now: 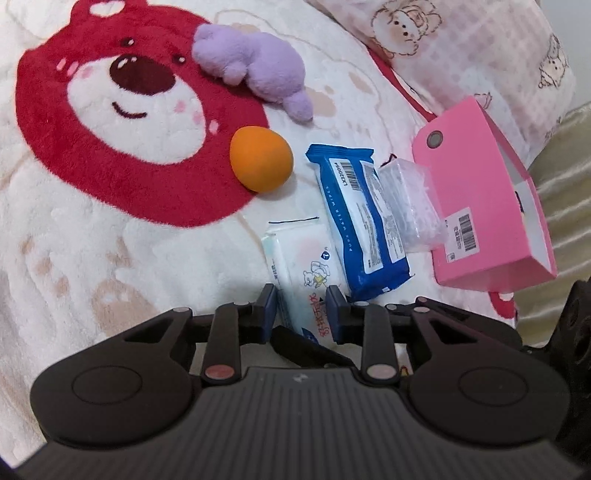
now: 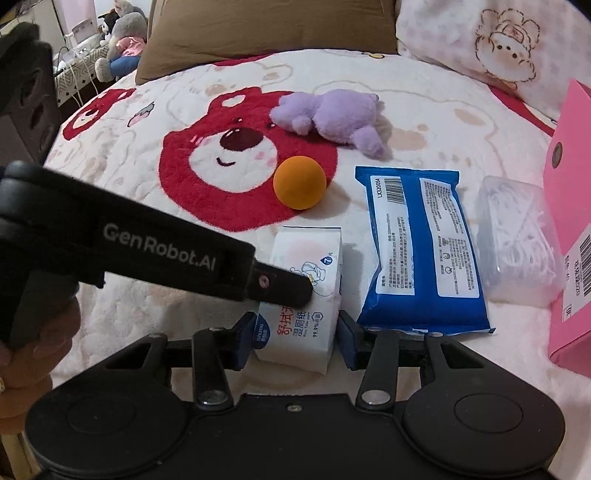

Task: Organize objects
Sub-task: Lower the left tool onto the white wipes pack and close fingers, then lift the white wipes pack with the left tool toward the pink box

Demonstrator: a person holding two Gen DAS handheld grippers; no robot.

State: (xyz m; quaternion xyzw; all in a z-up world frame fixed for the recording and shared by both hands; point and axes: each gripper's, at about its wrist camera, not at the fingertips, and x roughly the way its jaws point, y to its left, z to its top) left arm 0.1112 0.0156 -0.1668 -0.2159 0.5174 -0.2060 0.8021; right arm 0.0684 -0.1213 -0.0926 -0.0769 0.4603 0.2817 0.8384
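Bear-print blanket (image 2: pixel 229 206) covers the bed, brown pillow (image 2: pixel 266 29) behind.

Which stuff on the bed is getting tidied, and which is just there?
Being tidied:
white wipes pack, both claws on it
blue wipes pack
clear plastic box
orange ball
purple plush toy
pink box

Just there:
bear blanket
brown pillow
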